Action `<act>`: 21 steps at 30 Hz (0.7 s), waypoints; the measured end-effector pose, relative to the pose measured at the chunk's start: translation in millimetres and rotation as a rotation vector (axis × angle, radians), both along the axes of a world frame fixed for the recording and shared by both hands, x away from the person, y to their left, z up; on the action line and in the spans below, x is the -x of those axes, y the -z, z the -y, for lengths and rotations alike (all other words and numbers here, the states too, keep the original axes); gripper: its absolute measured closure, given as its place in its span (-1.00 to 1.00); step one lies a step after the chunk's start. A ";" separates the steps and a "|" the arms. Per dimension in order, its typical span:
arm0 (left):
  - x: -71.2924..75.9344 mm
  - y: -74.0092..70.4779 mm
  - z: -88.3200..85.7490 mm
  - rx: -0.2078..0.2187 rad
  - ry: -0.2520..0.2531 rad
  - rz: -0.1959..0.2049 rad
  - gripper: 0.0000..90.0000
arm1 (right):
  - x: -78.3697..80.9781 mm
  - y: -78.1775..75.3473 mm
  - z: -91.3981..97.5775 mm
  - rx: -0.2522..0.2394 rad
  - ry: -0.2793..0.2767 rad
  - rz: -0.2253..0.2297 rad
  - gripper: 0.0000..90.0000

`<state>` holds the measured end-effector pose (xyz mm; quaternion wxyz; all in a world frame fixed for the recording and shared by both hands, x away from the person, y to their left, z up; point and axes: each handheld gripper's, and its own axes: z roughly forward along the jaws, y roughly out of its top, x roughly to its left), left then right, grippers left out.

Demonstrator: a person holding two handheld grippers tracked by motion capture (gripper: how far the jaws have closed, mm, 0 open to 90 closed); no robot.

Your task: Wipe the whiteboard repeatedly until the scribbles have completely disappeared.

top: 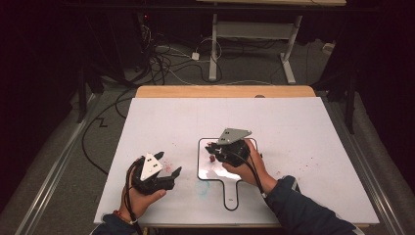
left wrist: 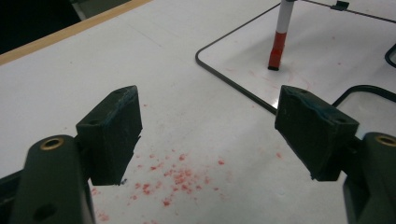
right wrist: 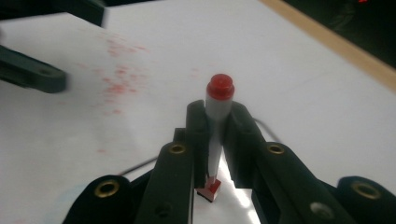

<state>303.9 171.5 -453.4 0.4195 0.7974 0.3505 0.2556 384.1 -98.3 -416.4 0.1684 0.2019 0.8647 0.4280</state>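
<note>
- Two tongs, as I see it: right tongs (right wrist: pixel 217 135) clamped on red marker (right wrist: pixel 215 126), upright, tip on small whiteboard (top: pixel 244 172), frame center.
- Left tongs (left wrist: pixel 208 135) wide open, empty, lower left, over red-specked table (left wrist: pixel 187 112).

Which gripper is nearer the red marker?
Right. The right gripper is shut on the marker, standing it tip down on the small whiteboard. The left gripper hangs open and empty off to the side, over the red specks.
</note>
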 end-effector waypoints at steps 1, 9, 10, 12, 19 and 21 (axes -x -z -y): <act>-0.3 0.4 0.6 -0.007 0.001 -0.002 -0.51 | 3.1 0.1 -1.6 -0.010 -0.034 -0.021 0.81; -1.5 1.8 5.2 -0.003 0.015 -0.015 -0.51 | 10.1 -0.5 -0.1 0.002 -0.047 -0.014 0.81; -1.6 2.1 6.1 -0.009 0.019 -0.015 -0.51 | 8.1 -0.9 2.1 0.012 -0.022 0.002 0.81; -1.6 2.5 7.9 -0.015 0.025 -0.017 -0.51 | 4.8 -1.7 7.0 0.016 0.007 0.000 0.81; -2.2 2.9 9.3 -0.017 0.027 -0.017 -0.54 | 16.2 -0.5 5.7 0.002 -0.029 -0.011 0.81; -2.2 3.1 9.8 -0.013 0.029 -0.018 -0.54 | 22.0 0.0 4.3 -0.013 -0.053 -0.031 0.81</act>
